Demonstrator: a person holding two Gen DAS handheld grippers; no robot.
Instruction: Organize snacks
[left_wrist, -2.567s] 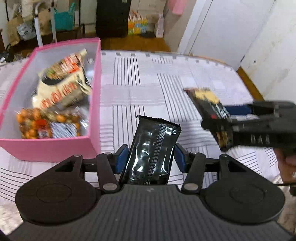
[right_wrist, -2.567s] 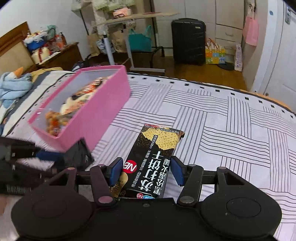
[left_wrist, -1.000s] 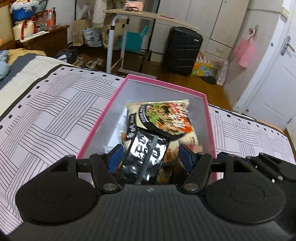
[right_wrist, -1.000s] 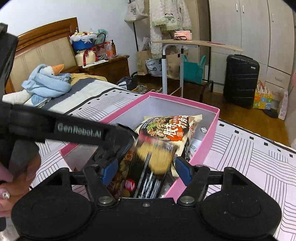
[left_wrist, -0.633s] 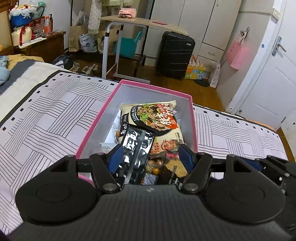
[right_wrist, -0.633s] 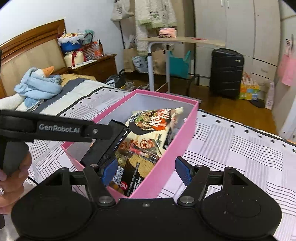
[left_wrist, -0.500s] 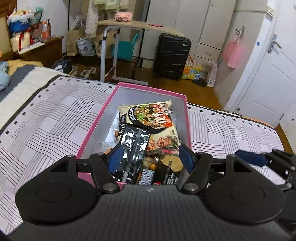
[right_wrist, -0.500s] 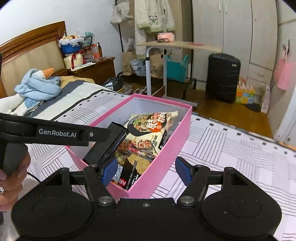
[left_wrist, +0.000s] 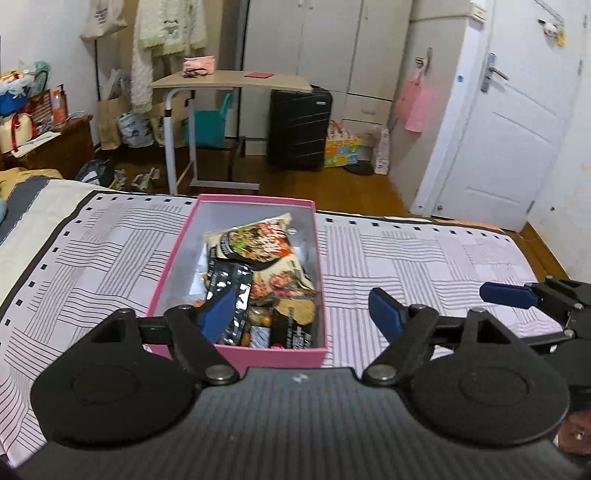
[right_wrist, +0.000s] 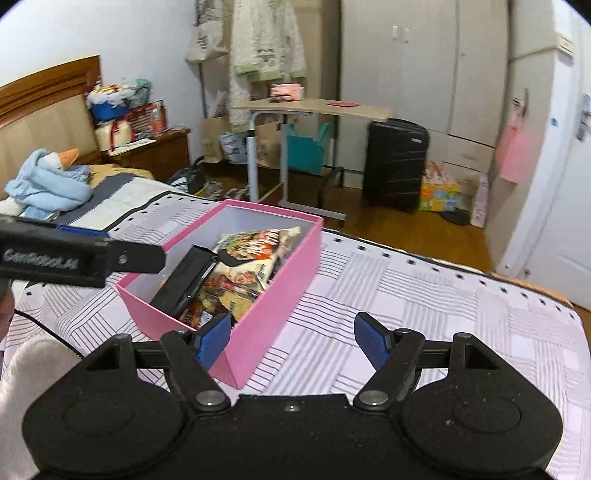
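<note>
A pink box (left_wrist: 271, 352) sits on the striped bedspread and holds several snack packets. The black foil packet (left_wrist: 229, 288) lies in it on the left, the black cracker packet (left_wrist: 291, 328) at the near right, and a noodle packet (left_wrist: 255, 240) behind. My left gripper (left_wrist: 301, 314) is open and empty, just above the box's near end. My right gripper (right_wrist: 291, 338) is open and empty, to the right of the box (right_wrist: 273, 295). The black foil packet (right_wrist: 184, 277) leans up inside the box there. The left gripper's body (right_wrist: 74, 258) shows at the left.
The striped bedspread (left_wrist: 424, 258) spreads on both sides of the box. The right gripper's blue finger (left_wrist: 506, 293) shows at the right of the left wrist view. A blue plush toy (right_wrist: 48, 181) lies by the headboard. A desk (left_wrist: 229, 81) and a black suitcase (left_wrist: 297, 129) stand beyond the bed.
Both grippers have let their packets go into the pink box and opened. Both have drawn back and up from the box, so it looks smaller.
</note>
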